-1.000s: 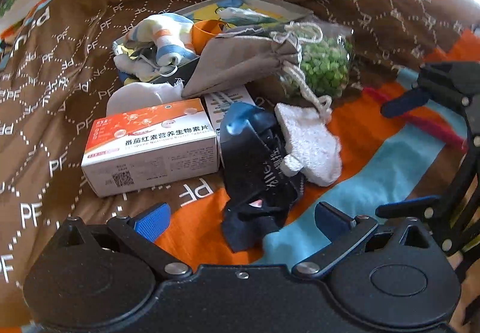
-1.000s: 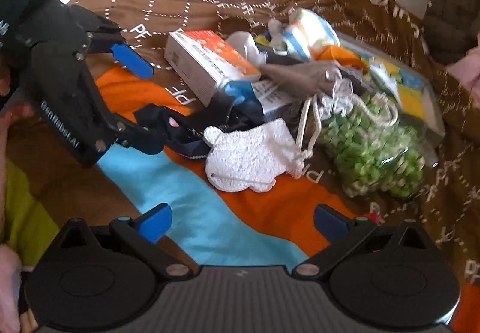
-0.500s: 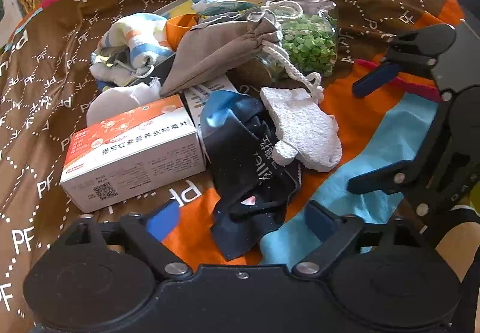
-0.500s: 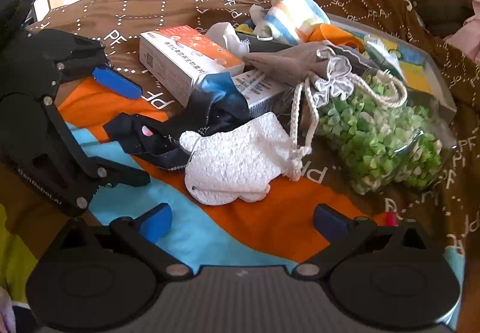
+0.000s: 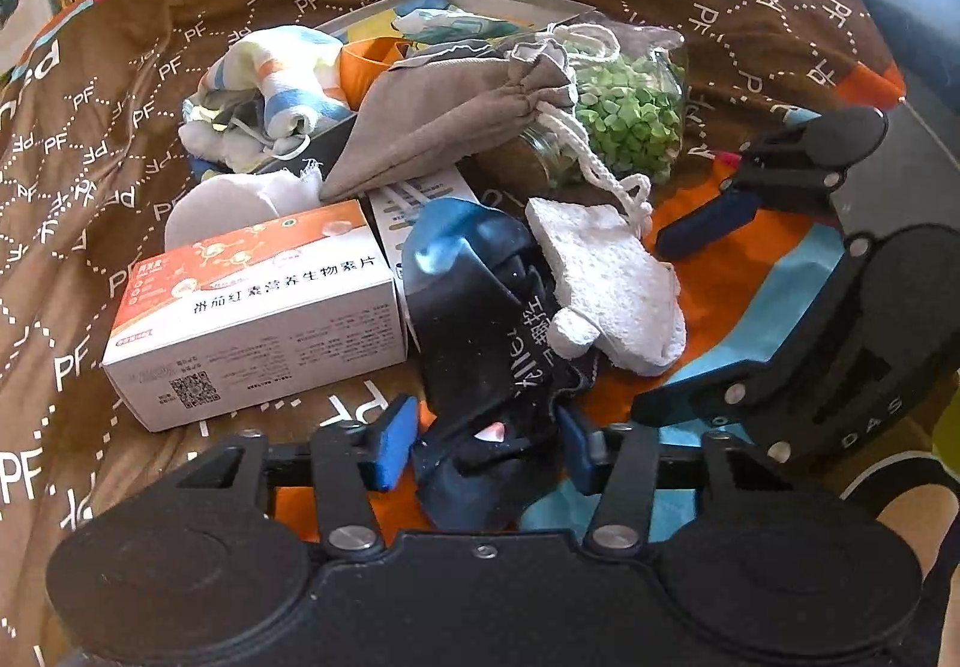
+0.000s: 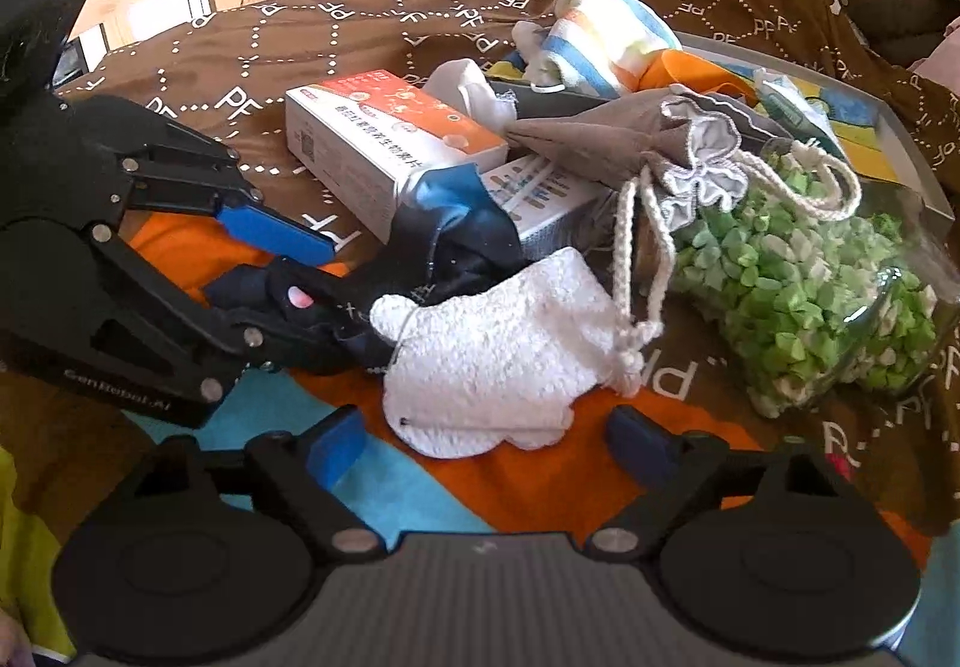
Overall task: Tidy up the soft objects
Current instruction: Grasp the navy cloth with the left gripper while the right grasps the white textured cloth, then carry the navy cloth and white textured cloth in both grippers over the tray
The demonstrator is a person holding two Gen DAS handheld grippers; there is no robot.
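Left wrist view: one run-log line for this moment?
left gripper: open, fingers astride dark cloth | right gripper: open, at white knit pouch | nothing lifted | bedspread cluttered

Bedspread [image 5: 150,84] (brown) carries box [image 5: 258,307].

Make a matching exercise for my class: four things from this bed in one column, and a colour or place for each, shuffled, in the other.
Things:
1. sponge
2. drawstring pouch
3. carton
4. dark cloth

Descriptions:
A. orange and white, printed
B. between the left tongs' fingertips
C. white, in front of the right tongs
D. grey, lying against the jar of green bits

Pairs: 1-C, 2-D, 3-A, 4-B
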